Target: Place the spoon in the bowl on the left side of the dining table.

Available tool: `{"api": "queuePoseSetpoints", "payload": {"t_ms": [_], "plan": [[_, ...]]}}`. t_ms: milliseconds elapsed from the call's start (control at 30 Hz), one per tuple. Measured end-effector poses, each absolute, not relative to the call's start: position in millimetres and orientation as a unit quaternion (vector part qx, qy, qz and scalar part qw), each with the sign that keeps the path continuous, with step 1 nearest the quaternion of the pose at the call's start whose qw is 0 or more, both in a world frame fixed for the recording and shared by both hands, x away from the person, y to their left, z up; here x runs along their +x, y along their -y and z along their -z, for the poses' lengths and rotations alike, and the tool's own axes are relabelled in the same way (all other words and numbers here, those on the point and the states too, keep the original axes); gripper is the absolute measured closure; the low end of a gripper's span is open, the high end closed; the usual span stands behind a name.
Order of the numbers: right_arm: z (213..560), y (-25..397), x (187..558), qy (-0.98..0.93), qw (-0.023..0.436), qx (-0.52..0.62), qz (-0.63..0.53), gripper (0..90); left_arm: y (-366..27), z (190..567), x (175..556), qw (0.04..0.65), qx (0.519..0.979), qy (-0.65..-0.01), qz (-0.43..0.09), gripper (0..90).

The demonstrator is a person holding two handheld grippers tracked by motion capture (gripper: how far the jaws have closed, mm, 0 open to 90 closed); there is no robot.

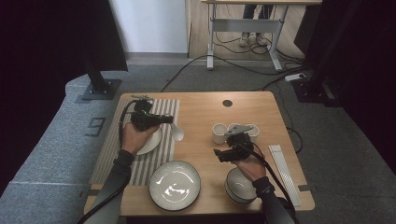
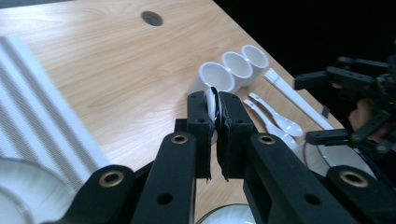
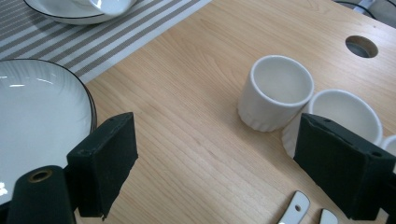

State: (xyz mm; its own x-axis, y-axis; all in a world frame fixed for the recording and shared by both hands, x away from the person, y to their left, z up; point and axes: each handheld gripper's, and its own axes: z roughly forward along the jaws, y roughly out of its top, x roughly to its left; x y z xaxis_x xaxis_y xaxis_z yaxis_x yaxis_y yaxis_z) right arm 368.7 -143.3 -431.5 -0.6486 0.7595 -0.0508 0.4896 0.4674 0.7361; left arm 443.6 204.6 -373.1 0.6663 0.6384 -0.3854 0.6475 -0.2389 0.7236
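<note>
Left gripper (image 2: 213, 122) clamped on white spoon (image 2: 211, 100) handle, thin edge-on pinch, bowl ahead over tabletop (image 2: 116, 70). Right gripper (image 3: 233, 168) wide open, empty, cups (image 3: 275, 91) just ahead. Risk: spoon pivoting or slipping from narrow hold.

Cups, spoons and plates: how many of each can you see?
Cups: 3, white, in a row
Spoons: 3, two lying on the table and one pinched in the left gripper
Plates: 2, a big one on the bare wood and a smaller one on the striped mat
Total: 8
</note>
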Motion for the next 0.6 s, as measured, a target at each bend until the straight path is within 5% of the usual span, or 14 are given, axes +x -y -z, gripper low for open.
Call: {"api": "queuePoseSetpoints", "payload": {"t_ms": [600], "plan": [[435,164,358,-0.829,0.197,0.386,-0.355,13.2,-271,376,450,0.463,0.752,-0.469,-0.027,84.4]]}}
